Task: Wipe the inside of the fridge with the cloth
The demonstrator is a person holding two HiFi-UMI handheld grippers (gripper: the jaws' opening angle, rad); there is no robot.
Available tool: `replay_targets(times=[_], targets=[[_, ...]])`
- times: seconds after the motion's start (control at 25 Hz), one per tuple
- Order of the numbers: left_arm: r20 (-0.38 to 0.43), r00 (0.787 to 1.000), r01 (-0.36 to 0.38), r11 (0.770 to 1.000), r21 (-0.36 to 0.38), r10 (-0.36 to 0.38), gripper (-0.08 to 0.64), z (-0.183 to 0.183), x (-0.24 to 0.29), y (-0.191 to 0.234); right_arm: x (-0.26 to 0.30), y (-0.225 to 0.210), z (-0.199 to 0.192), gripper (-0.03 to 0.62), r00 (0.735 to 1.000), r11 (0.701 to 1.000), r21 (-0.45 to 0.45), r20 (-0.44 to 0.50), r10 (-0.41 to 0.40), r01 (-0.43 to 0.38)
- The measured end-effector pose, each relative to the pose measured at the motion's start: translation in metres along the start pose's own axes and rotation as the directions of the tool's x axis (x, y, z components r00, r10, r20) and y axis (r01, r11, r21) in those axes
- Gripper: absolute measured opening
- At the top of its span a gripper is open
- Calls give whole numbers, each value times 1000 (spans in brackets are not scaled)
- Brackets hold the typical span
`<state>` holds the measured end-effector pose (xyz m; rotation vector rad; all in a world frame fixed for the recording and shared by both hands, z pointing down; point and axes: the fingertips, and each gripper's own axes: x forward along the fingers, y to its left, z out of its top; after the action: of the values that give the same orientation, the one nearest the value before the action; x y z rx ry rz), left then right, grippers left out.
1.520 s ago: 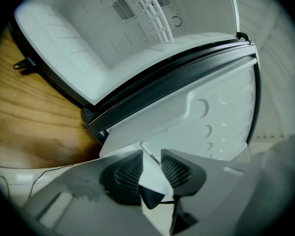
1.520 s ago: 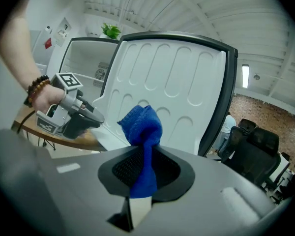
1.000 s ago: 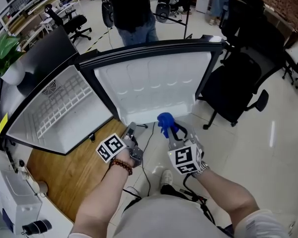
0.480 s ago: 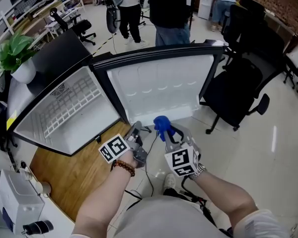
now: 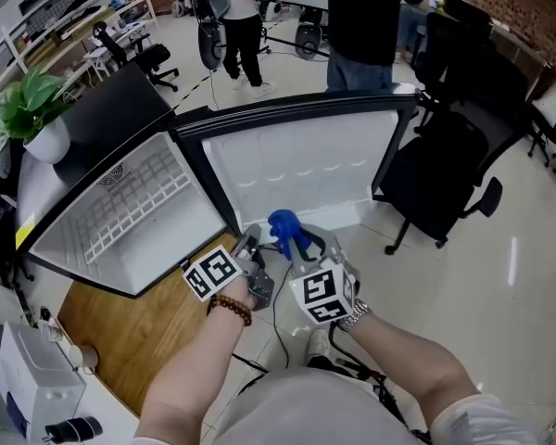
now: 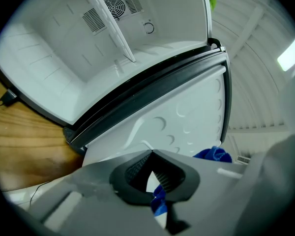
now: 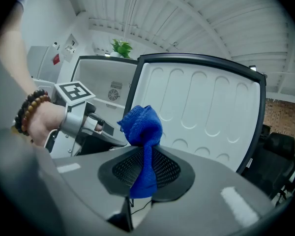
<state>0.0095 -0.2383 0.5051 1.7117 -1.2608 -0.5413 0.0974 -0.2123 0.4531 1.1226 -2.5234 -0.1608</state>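
cloth (image 7: 140,127) pinched in R claw (image 7: 146,167), top bunched

I look down on the fridge (image 5: 200,167), open, its door (image 5: 296,170) swung wide and a white wire shelf (image 5: 139,197) showing inside. At the near edge of the fridge's door my right gripper (image 5: 295,247) clamps the blue cloth (image 5: 282,223), which bunches above the jaws. Just beside it, by the fridge's hinge side, my left gripper (image 5: 251,241) has just closed its jaws, nothing visible between them. A black office chair (image 5: 445,170) stands right of the fridge, a potted plant (image 5: 23,95) left of it, and people (image 5: 366,21) beyond it.
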Motion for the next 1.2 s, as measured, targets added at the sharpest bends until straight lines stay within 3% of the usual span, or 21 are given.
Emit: replay_targets(times=[0.24,0.36,0.76,1.2], targets=[[-2,1000,11,1000,-17,-11,10,-3,1,2,5,2,-6,49,1000,1000,0,-19,8,-8],[0,1000,14,999,-29,-14,79,-3,2,5,6,1,-8,49,1000,1000,-2,-23,8,-8],[29,998,50,996,-73,-48,118,0,4,3,9,0,-10,49,1000,1000,-4,-30,9,-9],[14,998,59,995,-76,-58,78,0,9,0,19,9,-9,49,998,999,-7,-46,32,-33]])
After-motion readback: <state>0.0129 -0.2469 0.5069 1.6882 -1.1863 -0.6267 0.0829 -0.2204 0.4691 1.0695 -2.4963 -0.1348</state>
